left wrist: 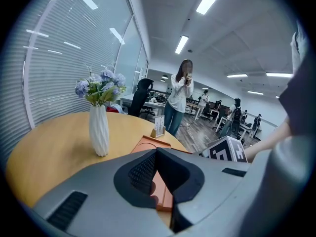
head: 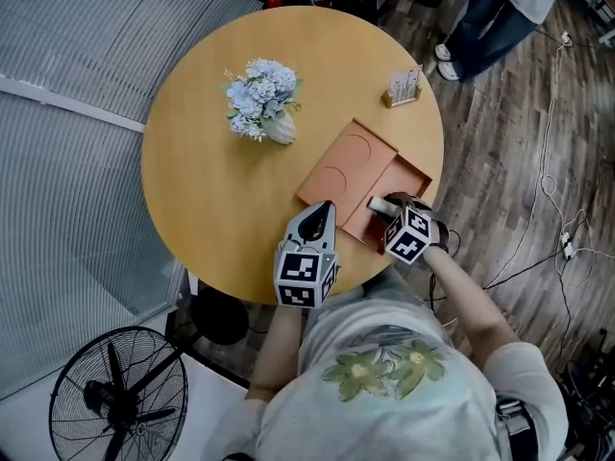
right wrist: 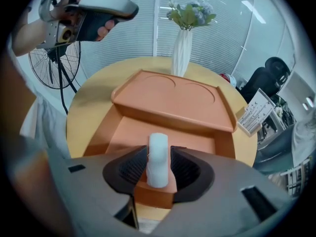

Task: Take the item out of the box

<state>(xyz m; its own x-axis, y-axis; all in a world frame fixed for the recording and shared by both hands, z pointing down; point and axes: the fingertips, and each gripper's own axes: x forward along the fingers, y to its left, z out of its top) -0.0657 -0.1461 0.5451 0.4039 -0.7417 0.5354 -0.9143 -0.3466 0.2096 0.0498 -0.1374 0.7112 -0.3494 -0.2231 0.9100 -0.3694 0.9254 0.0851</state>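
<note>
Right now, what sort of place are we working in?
Likely an open-plan office: rows of desks with an office chair, ceiling strip lights, and blinds along the glass wall.

No readable text, brand or number anywhere. Print on the card stand (head: 404,86), well ahead and right of the right tool (right wrist: 159,169) on the worktop (head: 211,200), too small to make out.
</note>
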